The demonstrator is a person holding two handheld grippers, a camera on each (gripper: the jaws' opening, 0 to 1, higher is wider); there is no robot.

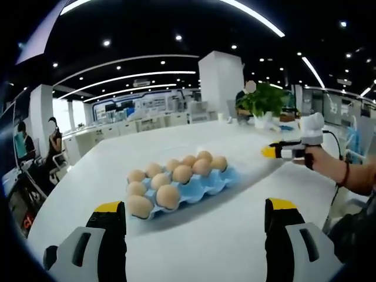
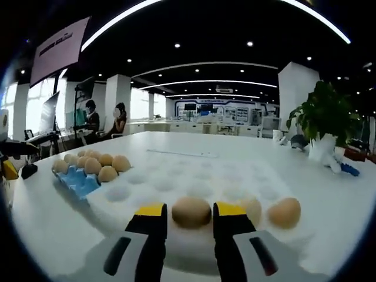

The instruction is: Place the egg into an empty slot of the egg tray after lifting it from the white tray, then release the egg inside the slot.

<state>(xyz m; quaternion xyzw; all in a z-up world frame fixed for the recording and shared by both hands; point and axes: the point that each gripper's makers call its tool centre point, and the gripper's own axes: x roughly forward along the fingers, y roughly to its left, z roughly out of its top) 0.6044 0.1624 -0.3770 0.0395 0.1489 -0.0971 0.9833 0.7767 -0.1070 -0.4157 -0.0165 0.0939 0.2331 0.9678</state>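
Left gripper view: Your left gripper (image 1: 195, 226) hovers above the white table (image 1: 235, 176) with its jaws spread wide and nothing between them. The blue egg tray (image 1: 202, 187) lies at 12 o'clock from the fingertips, well apart from them, its long axis running from 7 o'clock to 1 o'clock. Eggs fill most slots; several slots along the 4 o'clock edge stand empty. Your right hand (image 1: 314, 155) with the right gripper is at 2 o'clock, beyond the tray.

Right gripper view: Your right gripper (image 2: 189, 212) has its jaws set close on either side of the egg (image 2: 191, 211), which sits in a dimple of the white tray (image 2: 194, 179). Whether the pads already press the shell cannot be determined. Two more eggs (image 2: 284, 212) lie at 3 o'clock. The egg tray (image 2: 79, 179) lies at 10 o'clock from the fingertips, near the white tray's corner.

The right gripper is at the egg, so treat it as the working hand. Judged from this, close, lift straight up, then carry toward 10 o'clock to an empty slot.
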